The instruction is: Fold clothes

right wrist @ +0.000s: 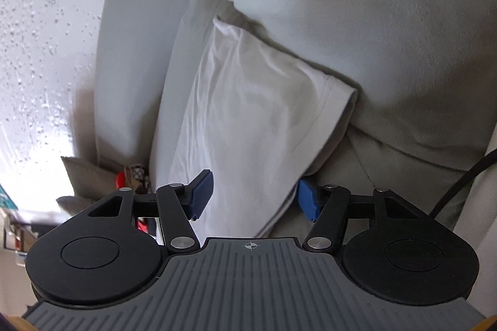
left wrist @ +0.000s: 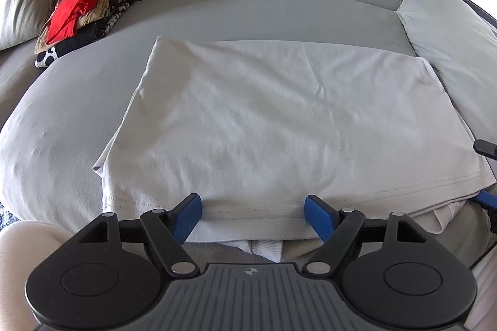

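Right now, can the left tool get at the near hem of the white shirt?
Probably yes. The left tool is open, its blue pads either side of the white shirt's near hem on the sofa cushion. Nothing lies between them.

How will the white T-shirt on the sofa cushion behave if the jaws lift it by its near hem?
The white T-shirt is probably floppy: it shows soft wrinkles and follows the curve of the sofa cushion. Lifted by the hem, its folded layers will likely sag and come apart. It looks thin, so probably light. Its fabric seems matte, so slipping appears unlikely.
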`<state>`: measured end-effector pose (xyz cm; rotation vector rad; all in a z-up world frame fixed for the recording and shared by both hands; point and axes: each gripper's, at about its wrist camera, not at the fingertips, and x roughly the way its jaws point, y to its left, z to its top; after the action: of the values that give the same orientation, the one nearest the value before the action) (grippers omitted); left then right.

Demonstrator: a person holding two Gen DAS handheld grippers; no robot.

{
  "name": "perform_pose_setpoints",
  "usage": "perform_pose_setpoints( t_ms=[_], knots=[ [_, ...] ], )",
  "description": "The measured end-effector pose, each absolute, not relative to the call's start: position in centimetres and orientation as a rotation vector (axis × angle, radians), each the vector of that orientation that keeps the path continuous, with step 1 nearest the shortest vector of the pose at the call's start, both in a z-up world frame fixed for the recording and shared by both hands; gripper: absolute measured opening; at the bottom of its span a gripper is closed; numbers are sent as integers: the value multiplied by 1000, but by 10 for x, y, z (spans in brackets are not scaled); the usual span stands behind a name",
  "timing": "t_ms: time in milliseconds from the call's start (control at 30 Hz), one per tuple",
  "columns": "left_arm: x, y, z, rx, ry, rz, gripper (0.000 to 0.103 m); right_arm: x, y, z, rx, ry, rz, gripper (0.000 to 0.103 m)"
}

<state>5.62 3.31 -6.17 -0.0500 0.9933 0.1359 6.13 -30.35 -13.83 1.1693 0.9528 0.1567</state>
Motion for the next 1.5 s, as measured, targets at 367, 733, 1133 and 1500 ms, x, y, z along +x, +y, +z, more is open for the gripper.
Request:
perform_pose_setpoints(
  t_ms=[367,733,1133,1500],
  knots=[
    [55,35,-64,-55,987,125,78,78,-317,-150,1194,838,166,54],
    [56,34,-65,-55,992,124,78,83,-309,-155,1244,829,137,46],
    [57,36,-66,-58,993,115,79,101,-307,-163,1179,743,127,43],
    [56,38,-66,-60,992,105,79,97,-311,-168,1171,761,77,6]
  ],
)
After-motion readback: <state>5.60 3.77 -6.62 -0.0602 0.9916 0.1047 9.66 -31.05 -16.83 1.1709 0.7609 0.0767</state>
